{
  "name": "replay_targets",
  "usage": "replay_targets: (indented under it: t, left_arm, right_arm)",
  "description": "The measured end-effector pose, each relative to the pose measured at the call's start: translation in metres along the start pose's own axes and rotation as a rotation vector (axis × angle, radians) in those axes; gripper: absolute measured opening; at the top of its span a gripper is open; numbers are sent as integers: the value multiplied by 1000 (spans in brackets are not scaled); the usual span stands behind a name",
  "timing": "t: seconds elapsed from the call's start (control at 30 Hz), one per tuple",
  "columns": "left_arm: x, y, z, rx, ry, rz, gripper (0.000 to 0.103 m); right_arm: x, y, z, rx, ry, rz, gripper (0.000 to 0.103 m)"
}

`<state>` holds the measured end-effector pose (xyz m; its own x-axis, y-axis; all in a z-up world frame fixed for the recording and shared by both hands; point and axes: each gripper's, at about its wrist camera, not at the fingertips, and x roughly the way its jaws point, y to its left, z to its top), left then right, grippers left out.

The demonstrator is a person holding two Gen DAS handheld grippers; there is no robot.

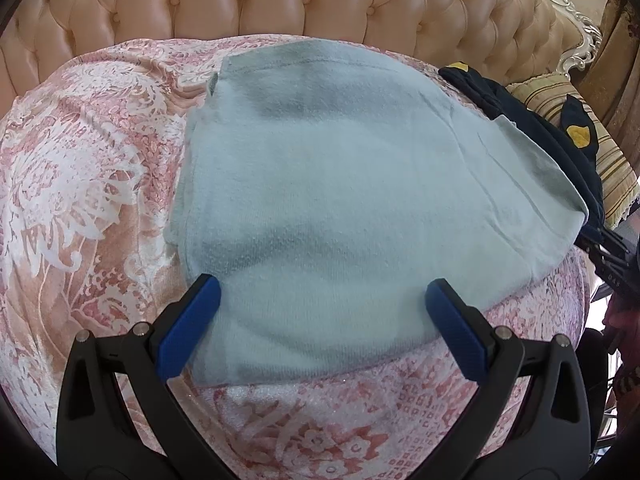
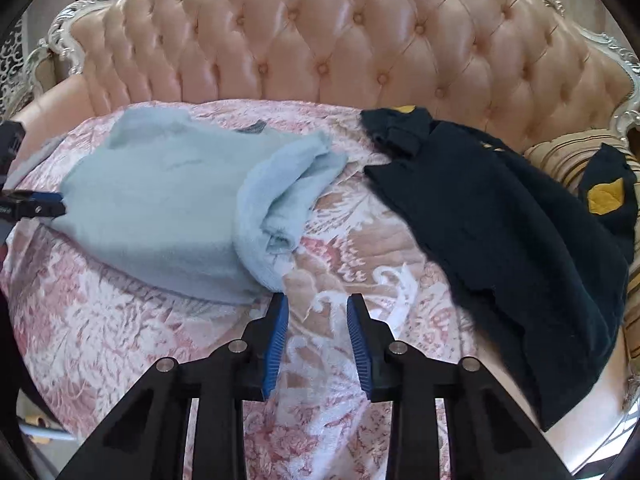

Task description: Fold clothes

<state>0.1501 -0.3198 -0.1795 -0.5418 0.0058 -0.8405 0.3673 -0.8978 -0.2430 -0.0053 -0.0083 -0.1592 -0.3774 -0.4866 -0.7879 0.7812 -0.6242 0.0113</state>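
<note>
A light blue garment [image 1: 340, 184] lies spread on the pink patterned sofa cover [image 1: 80, 200]. My left gripper [image 1: 322, 292] hovers over its near edge, open wide, with the cloth under both fingers and nothing pinched. In the right wrist view the blue garment [image 2: 160, 208] lies at the left, one sleeve [image 2: 288, 184] bunched along its right side. My right gripper [image 2: 318, 300] sits just right of its near corner, over the bare sofa cover [image 2: 360, 240]. Its jaws stand a narrow gap apart with nothing between them. The left gripper [image 2: 40, 204] shows at the garment's far left edge.
A dark navy garment [image 2: 500, 220] with yellow patches lies spread at the right, partly over a striped cushion [image 2: 568, 160]. It also shows as the navy garment [image 1: 520, 96] at the upper right. The tufted sofa back [image 2: 340, 40] rises behind. The right gripper [image 1: 612, 252] is at the right edge.
</note>
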Motion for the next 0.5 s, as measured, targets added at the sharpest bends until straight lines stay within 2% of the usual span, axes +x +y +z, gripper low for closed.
replay_targets:
  t: [0.07, 0.23, 0.37, 0.43, 0.47, 0.5]
  left_arm:
    - [1, -2, 0, 7, -1, 12, 103]
    - [3, -3, 2, 11, 7, 18, 103]
    - [3, -2, 1, 13, 11, 19, 103]
    - [3, -3, 1, 17, 11, 23, 103]
    - [3, -4, 0, 19, 11, 25, 103]
    - [3, -4, 0, 19, 11, 25, 103]
  right_arm:
    - [-3, 2, -4, -5, 1, 48, 32]
    - [-4, 0, -2, -39, -16, 77, 32]
    - [-1, 9, 4, -128, -17, 120, 32]
    - [-2, 16, 7, -187, -31, 121, 18]
    - [-2, 17, 8, -202, -39, 119, 6]
    - [-5, 19, 8, -211, -49, 114, 6]
